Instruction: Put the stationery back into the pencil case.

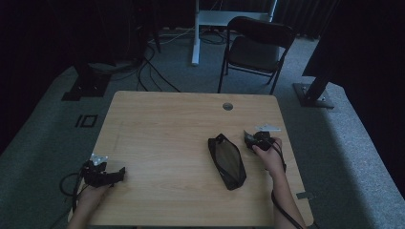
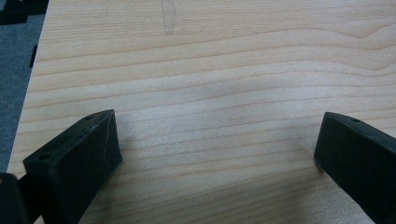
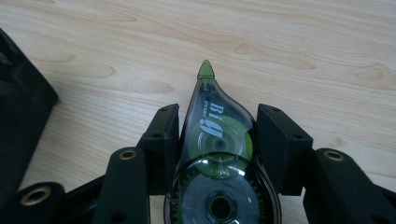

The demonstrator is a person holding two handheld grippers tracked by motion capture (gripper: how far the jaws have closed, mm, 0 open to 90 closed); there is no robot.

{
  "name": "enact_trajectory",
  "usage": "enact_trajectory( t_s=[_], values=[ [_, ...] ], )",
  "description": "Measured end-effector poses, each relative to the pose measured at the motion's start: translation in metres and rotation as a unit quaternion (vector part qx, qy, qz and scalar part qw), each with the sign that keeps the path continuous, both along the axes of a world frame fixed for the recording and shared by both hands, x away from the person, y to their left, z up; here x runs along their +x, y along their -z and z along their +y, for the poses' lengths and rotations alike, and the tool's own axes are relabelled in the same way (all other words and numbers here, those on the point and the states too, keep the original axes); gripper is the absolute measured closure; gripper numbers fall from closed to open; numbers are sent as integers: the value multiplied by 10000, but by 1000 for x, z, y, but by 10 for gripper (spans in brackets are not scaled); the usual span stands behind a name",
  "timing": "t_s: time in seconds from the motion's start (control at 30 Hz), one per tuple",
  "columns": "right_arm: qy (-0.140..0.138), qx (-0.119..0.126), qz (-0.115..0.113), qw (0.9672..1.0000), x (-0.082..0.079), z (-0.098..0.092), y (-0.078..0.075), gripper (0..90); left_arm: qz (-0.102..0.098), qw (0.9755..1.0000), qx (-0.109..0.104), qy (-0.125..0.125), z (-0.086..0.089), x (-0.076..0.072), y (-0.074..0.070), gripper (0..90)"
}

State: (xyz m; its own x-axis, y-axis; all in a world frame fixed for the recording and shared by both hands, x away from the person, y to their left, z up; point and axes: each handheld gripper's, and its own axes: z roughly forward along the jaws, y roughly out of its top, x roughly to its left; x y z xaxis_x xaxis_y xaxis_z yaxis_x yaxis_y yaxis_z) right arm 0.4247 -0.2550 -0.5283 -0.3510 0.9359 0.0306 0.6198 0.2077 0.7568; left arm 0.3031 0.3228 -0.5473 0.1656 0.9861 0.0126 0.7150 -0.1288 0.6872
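Observation:
A clear green correction tape dispenser (image 3: 217, 154) marked "Big" sits between the jaws of my right gripper (image 3: 218, 114), its pointed tip sticking out past them over the wooden table (image 3: 289, 42). Both pads press its sides, so the gripper is shut on it. In the high view, my right gripper (image 1: 249, 139) is at the table's right, just right of a black mesh pouch (image 1: 227, 161) lying flat. The pouch's edge (image 3: 18, 126) also shows in the right gripper view. My left gripper (image 1: 118, 173) rests near the front left corner, its jaws wide open over bare wood (image 2: 217, 122).
A round cable hole (image 1: 228, 106) sits near the table's far edge. Behind the table stand a black folding chair (image 1: 255, 45) and a white desk leg (image 1: 195, 33). Cables (image 1: 150, 71) trail over the grey carpet at the far left.

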Motion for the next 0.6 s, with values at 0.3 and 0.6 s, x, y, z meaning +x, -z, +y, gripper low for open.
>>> enact_trajectory(
  t_s=[0.3, 0.6],
  values=[
    [125, -53, -142, 9998, -13, -1, -27, 507, 0, 10000, -1, 0, 0, 0, 0, 4],
    [166, 79, -281, 9994, -26, 8, -50, 507, 0, 10000, -1, 0, 0, 0, 0, 5]
  ],
)
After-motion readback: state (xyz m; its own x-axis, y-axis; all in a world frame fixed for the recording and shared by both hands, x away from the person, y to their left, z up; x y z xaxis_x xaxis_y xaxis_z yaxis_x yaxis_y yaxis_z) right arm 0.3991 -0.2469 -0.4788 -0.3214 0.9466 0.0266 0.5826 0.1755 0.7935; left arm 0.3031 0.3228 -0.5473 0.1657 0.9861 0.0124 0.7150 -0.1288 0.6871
